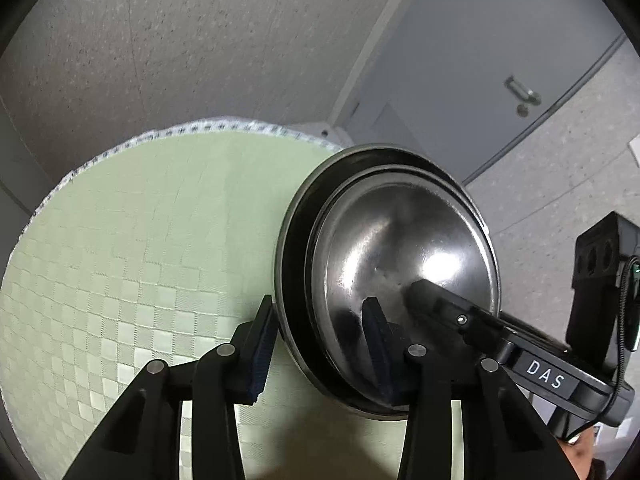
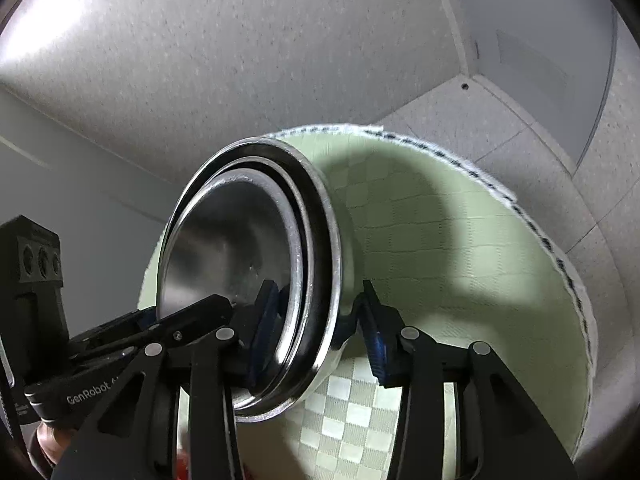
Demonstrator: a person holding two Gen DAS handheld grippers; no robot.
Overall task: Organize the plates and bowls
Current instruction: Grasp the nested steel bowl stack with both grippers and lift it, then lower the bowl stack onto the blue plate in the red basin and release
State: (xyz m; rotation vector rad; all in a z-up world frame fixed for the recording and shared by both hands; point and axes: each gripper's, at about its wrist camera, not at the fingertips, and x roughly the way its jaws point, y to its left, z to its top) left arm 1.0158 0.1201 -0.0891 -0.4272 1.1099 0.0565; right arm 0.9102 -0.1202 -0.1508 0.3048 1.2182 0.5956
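A nest of steel bowls (image 1: 404,256) stands on the green checkered cloth; it also shows in the right wrist view (image 2: 240,264). My left gripper (image 1: 320,344) is open, its jaws straddling the near-left rim of the nest: one pad outside, one inside the inner bowl. My right gripper (image 2: 316,324) is open too, straddling the opposite rim, left pad inside the bowl, right pad outside by the wall. Neither pair of pads visibly presses the rim. Each gripper shows in the other's view, the right one (image 1: 440,304) reaching into the bowl, the left one (image 2: 192,316) likewise.
The round table's green cloth (image 1: 140,248) has a patterned white edge (image 1: 224,126) at the far side. Beyond are a speckled wall and a grey door with a handle (image 1: 522,92). The bowls cast a shadow on the cloth (image 2: 400,200).
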